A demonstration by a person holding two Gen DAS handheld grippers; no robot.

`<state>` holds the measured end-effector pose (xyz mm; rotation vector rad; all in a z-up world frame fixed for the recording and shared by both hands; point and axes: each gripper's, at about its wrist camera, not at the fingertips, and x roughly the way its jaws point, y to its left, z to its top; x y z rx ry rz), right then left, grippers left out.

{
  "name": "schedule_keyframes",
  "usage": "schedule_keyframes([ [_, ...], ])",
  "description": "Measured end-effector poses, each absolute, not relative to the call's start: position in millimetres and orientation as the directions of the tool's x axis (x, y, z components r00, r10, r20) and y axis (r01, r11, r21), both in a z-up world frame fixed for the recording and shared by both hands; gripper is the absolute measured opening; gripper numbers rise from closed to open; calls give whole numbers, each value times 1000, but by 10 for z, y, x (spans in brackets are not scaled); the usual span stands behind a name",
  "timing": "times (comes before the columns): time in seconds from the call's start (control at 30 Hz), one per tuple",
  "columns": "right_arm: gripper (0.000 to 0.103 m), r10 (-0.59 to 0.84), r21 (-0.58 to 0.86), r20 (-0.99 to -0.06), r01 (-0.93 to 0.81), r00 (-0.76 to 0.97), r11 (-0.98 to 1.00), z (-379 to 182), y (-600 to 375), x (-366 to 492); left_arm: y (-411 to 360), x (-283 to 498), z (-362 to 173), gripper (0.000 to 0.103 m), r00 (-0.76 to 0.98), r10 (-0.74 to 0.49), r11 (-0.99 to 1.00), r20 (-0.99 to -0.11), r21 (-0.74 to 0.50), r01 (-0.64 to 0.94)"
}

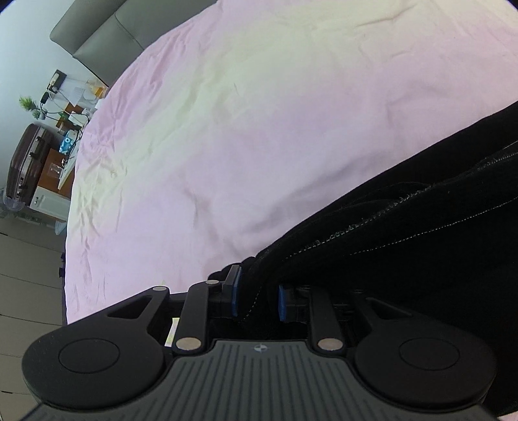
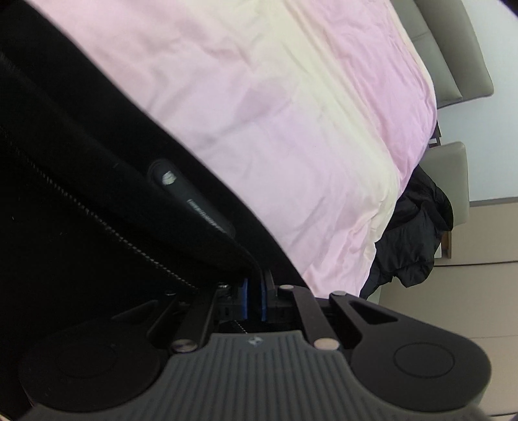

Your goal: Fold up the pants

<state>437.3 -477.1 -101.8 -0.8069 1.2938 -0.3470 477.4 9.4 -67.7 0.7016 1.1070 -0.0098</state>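
Black fabric pants (image 1: pixel 404 226) w/ pale stitched seams hang over a bed covered in a wrinkled pink-and-cream sheet (image 1: pixel 226 129). Left gripper (image 1: pixel 257 296): blue-padded jaws set a bit apart w/ a pants edge running between them; can't tell if they pinch it. Right gripper (image 2: pixel 254 299): jaws closed tight on the pants' edge (image 2: pixel 81 194). A crumpled black jacket (image 2: pixel 411 233) sits by the bed's far side.

Wide bed covered by a wrinkled pale pink and cream sheet (image 1: pixel 226 136). Grey padded headboard (image 1: pixel 106 29) behind it, against a pale wall. Cluttered wooden bedside table (image 1: pixel 56 162) beside the bed; dark maroon hard-shell suitcase (image 1: pixel 27 162) next to it. Small green potted plant (image 1: pixel 28 105). Crumpled black jacket (image 2: pixel 411 239) at the bed's edge. Beige tiled floor (image 2: pixel 479 291).
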Motion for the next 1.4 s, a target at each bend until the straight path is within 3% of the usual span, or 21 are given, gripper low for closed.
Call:
schedule_keyframes([
  [0.2,0,-622,-666,-735,-119,269,736,-661,-4913,4510,78,4955,-530,25,491,306,790,-815,506,347],
  [0.37,0,-650,-683,-721,-89,239,725,-864,-4925,4763,-32,5179,-863,25,448,358,783,-819,525,335],
  [0.5,3,-684,-719,-692,-139,230,681,-1133,-4864,4790,-108,5149,-996,39,478,376,709,-794,578,403],
  [0.53,9,-687,-723,-689,-145,232,675,-1151,-4860,4786,-97,5143,-988,43,482,376,701,-791,583,410],
  [0.6,31,-708,-746,-663,-139,242,651,-1127,-4866,4774,-6,5176,-901,83,486,380,723,-787,580,375],
  [0.63,47,-719,-758,-649,-131,248,639,-1078,-4890,4767,66,5195,-811,87,494,364,752,-790,562,344],
  [0.67,57,-721,-760,-645,-115,253,639,-1006,-4927,4751,141,5211,-702,87,506,348,782,-789,542,308],
  [0.7,61,-715,-753,-650,-96,255,651,-934,-4964,4731,218,5227,-593,90,504,331,814,-798,511,275],
  [0.73,65,-708,-743,-659,-72,256,665,-852,-5004,4702,287,5229,-490,90,504,309,844,-807,476,246],
  [0.93,67,-637,-645,-735,51,234,763,-481,-5205,4349,579,4949,-184,90,476,254,906,-842,380,189],
  [1.2,67,-508,-443,-837,291,205,848,-239,-5566,3613,754,4228,-359,78,454,233,926,-860,339,165],
  [1.4,65,-396,-227,-890,533,226,815,-198,-6033,3123,757,4006,-591,76,425,217,940,-879,306,152],
])
